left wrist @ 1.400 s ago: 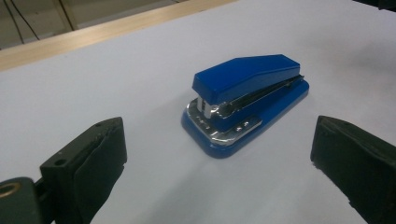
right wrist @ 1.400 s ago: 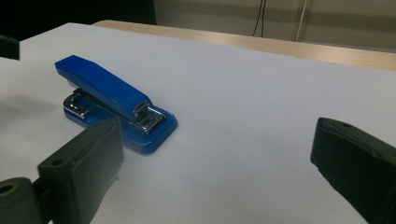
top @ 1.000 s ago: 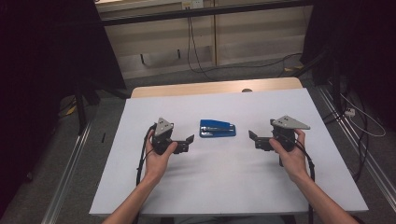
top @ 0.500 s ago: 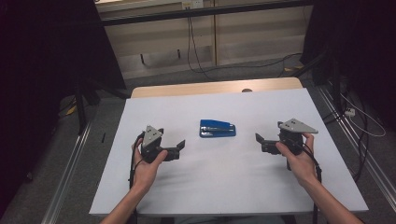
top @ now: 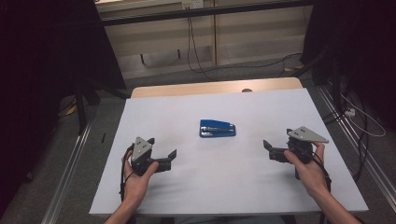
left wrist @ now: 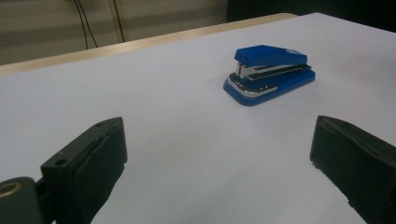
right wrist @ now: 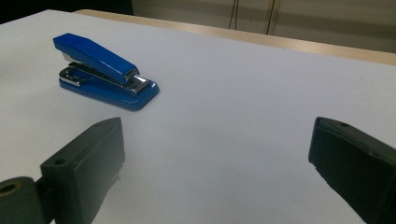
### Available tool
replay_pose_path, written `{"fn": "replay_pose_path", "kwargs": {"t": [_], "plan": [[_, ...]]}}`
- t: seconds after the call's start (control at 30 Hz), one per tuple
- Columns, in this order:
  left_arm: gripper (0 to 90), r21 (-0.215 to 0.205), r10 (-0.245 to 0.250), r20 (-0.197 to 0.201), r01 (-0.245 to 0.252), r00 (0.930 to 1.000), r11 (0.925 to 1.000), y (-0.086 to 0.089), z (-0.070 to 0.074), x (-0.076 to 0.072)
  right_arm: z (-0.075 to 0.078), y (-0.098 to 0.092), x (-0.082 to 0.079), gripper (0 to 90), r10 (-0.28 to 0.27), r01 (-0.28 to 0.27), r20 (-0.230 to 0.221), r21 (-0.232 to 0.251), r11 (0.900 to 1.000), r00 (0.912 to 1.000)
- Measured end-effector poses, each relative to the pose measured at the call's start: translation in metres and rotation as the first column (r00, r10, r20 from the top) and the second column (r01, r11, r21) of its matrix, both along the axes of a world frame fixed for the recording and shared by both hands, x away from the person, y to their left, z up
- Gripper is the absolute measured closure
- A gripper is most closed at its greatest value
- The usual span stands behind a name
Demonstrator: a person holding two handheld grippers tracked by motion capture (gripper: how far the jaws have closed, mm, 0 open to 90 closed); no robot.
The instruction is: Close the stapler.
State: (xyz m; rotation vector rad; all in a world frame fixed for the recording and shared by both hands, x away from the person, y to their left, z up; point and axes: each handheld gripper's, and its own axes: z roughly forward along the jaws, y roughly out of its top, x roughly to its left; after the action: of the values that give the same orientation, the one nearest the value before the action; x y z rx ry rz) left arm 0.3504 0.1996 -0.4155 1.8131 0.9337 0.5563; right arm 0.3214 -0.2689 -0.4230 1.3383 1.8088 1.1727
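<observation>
Both claws have been drawn back toward the near edge and apart; the left claw (top: 164, 156) and right claw (top: 270, 150) are held spread and empty; the blue stapler (top: 217, 129) lies mid-counter (top: 280, 107) between them, long axis left-to-right, roughly equidistant, slightly nearer the left.

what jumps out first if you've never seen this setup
A blue stapler lies alone mid-table on the white sheet, the one splash of colour. Flanking it nearer the person, the left gripper and right gripper are each held in a hand, both with fingers spread wide and pointing inward toward it, neither touching it.
</observation>
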Motion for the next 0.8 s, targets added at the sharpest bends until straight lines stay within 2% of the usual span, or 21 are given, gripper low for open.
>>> {"fn": "replay_pose_path", "kwargs": {"t": [0.17,0.33,0.47,0.6,0.8], "plan": [[4.0,0.008,0.011,0.002,-0.011,0.9999,0.9999,0.011,0.000,-0.008,-0.001,-0.006,-0.012,3.6,-0.006,0.006,-0.004,0.006,1.000,1.0000],[4.0,0.032,0.016,0.007,-0.016,0.9998,0.9993,0.017,-0.002,-0.018,-0.003,-0.009,-0.022,3.9,0.008,-0.009,0.024,0.006,1.000,0.9997],[4.0,0.026,0.019,-0.005,-0.019,0.9998,0.9995,0.020,-0.003,-0.025,-0.004,-0.012,-0.029,3.9,-0.001,0.001,0.030,0.012,1.000,0.9995],[4.0,0.033,0.017,-0.021,-0.016,0.9996,0.9993,0.022,-0.005,-0.028,-0.005,-0.014,-0.033,3.7,-0.008,0.007,0.030,0.016,1.000,0.9995],[4.0,0.033,0.029,-0.005,-0.029,0.9996,0.9990,0.025,-0.006,-0.030,-0.007,-0.016,-0.040,3.4,-0.022,0.022,0.043,0.021,1.000,0.9988]]}}
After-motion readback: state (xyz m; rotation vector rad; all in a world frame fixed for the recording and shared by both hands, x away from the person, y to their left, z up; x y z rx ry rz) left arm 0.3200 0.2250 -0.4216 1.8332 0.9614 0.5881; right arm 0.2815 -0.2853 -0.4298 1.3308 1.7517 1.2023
